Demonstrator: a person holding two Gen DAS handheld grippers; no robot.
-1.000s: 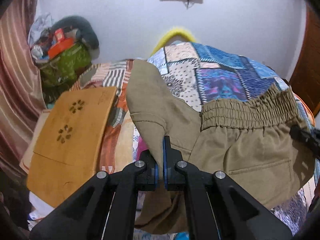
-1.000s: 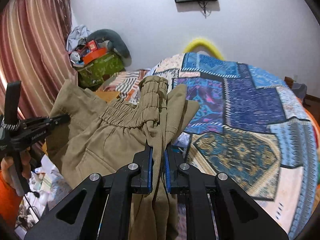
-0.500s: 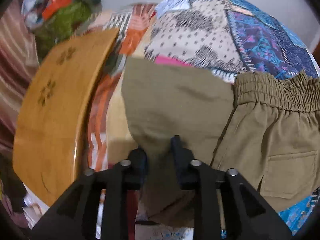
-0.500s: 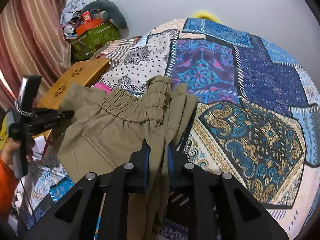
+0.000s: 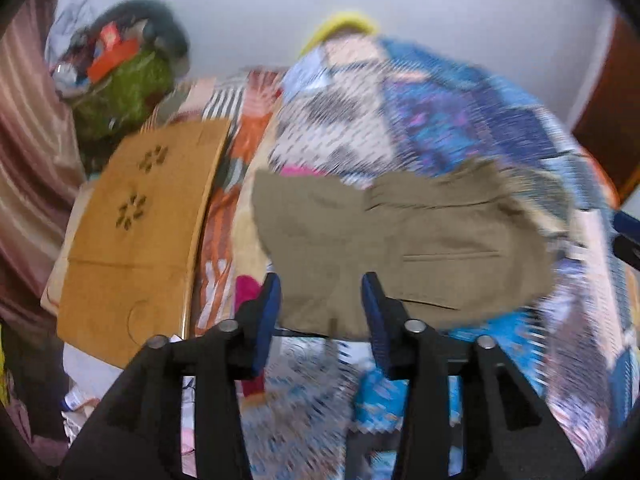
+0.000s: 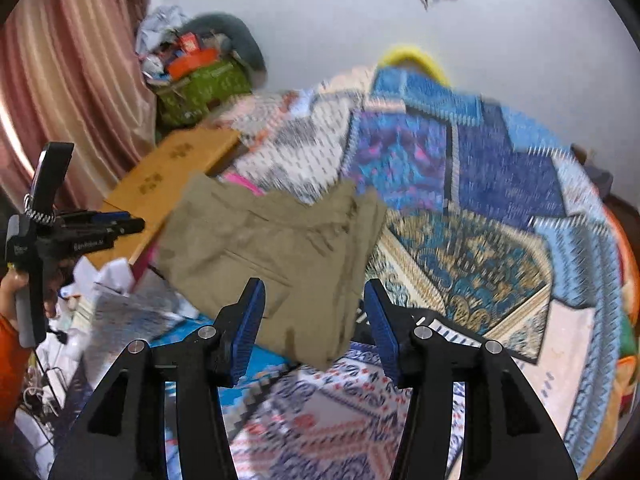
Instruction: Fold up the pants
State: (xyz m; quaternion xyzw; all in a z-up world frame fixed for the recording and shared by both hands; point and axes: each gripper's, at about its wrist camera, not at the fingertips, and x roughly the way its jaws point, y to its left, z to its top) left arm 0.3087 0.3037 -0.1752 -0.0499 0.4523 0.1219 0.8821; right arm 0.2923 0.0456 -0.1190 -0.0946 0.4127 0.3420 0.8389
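Your left gripper (image 5: pixel 322 304) and right gripper (image 6: pixel 312 312) have just been opening; both jaws stand spread, pads clear of the cloth. The khaki pants (image 6: pixel 276 240) lie folded on the patchwork bedspread (image 6: pixel 500 200), near its edge beside the wooden board (image 5: pixel 148 216), blurred in both views.

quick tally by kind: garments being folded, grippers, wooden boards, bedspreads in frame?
Khaki pants: 1, lying on the bedspread, free of both grippers
Grippers: 2, left gripper and right gripper, jaws just opened, nothing clamped between them
Wooden board: 1, beside the bed
Patchwork bedspread: 1
Total: 5
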